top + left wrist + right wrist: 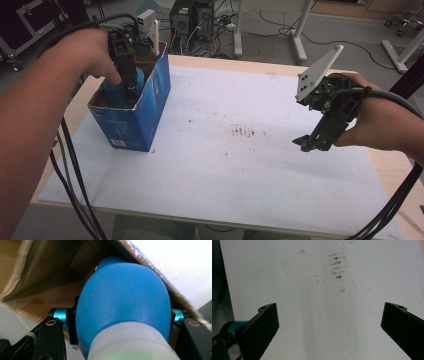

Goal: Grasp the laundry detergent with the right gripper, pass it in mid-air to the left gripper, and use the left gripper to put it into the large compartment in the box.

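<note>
A blue cardboard box (145, 107) stands open-topped at the table's left. My left gripper (131, 82) reaches down into it, shut on a blue bulb-shaped object (120, 92). In the left gripper view the blue bulb (125, 302), with a white collar at its near end, sits squeezed between the two jaws against the box's brown inner wall (50, 270). My right gripper (306, 143) hovers over the table's right side, open. In the right gripper view its fingers (263, 325) stand far apart above the white sheet (324, 315), with nothing between them.
A white sheet (240, 170) covers the wooden table and carries brown smudges (245, 132) near its middle. Black cables (75, 190) trail off the left and right front edges. Computer cases and table legs stand on the floor beyond the far edge.
</note>
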### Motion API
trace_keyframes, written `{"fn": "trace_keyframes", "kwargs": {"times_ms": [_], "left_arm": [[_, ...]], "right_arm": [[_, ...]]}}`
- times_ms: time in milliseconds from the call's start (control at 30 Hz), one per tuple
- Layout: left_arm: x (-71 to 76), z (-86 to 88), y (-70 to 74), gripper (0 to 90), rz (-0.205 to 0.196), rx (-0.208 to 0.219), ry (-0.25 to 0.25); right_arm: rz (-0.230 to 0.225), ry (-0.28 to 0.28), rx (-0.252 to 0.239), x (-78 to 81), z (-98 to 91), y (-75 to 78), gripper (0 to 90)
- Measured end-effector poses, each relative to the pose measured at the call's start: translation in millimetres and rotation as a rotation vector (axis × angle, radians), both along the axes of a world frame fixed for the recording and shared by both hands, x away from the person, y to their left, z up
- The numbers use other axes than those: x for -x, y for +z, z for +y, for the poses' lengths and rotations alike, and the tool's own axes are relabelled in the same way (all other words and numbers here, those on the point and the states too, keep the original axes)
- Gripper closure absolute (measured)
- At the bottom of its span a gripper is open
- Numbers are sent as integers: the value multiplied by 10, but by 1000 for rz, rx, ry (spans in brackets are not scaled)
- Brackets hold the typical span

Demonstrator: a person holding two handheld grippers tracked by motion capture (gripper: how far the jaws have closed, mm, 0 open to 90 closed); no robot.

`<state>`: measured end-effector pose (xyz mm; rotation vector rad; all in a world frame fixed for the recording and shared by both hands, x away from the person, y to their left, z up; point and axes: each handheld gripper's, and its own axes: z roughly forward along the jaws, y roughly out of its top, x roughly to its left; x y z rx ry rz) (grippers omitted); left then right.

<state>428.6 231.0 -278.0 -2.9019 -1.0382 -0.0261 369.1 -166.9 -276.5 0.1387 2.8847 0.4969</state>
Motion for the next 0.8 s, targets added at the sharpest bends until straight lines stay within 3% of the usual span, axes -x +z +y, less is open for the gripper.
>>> {"fn": "trace_keyframes", "kwargs": {"times_ms": [133, 233, 533, 800], "left_arm": [[6, -1, -98, 382, 8, 4, -42], [6, 26, -154, 378, 2, 2, -46], [-11, 109, -126, 367, 11, 52, -45], [1, 130, -53, 300, 15, 46, -22]], "right_arm": [[5, -5, 4, -10, 12, -11, 7], [6, -7, 7, -7, 27, -16, 7], [12, -6, 13, -21, 45, -30, 7], [11, 0, 18, -20, 81, -44, 7]]}}
